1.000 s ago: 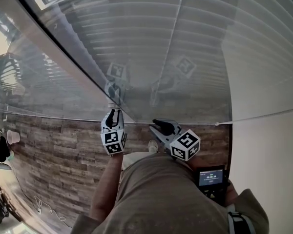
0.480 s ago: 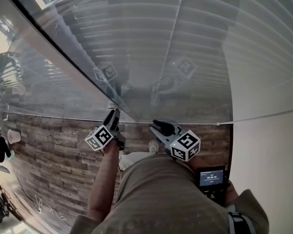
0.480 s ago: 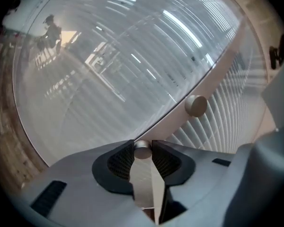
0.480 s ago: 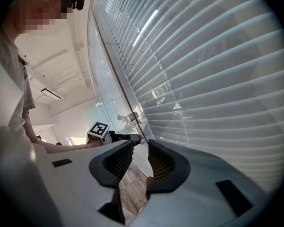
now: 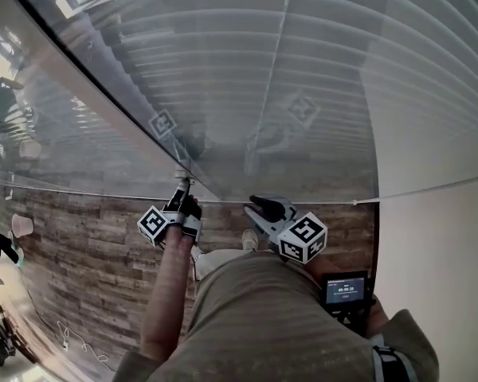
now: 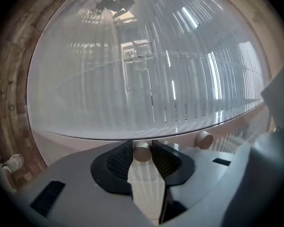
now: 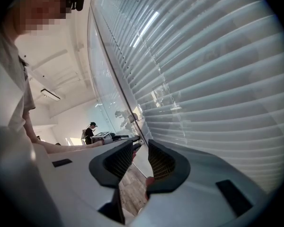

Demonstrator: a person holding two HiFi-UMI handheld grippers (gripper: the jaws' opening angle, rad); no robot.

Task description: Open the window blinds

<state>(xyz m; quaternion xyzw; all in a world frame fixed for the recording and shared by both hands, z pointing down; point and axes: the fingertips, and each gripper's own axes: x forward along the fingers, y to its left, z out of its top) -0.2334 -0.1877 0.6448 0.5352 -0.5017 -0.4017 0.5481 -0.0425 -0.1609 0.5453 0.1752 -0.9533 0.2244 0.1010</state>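
Head view: the left gripper (image 5: 181,199) meets the foot of the blinds (image 5: 319,70) at frame centre, with the right gripper (image 5: 261,207) just beside it. Left gripper view: the jaws clamp a knob (image 6: 142,153) at lower centre. Right gripper view: the jaws stand narrowly apart and empty, with the blinds at right.

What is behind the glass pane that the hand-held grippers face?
Behind the glass pane lie horizontal blind slats, crossed by a thin cord. They cover almost everything beyond; only slivers of light show between some slats in the left gripper view.
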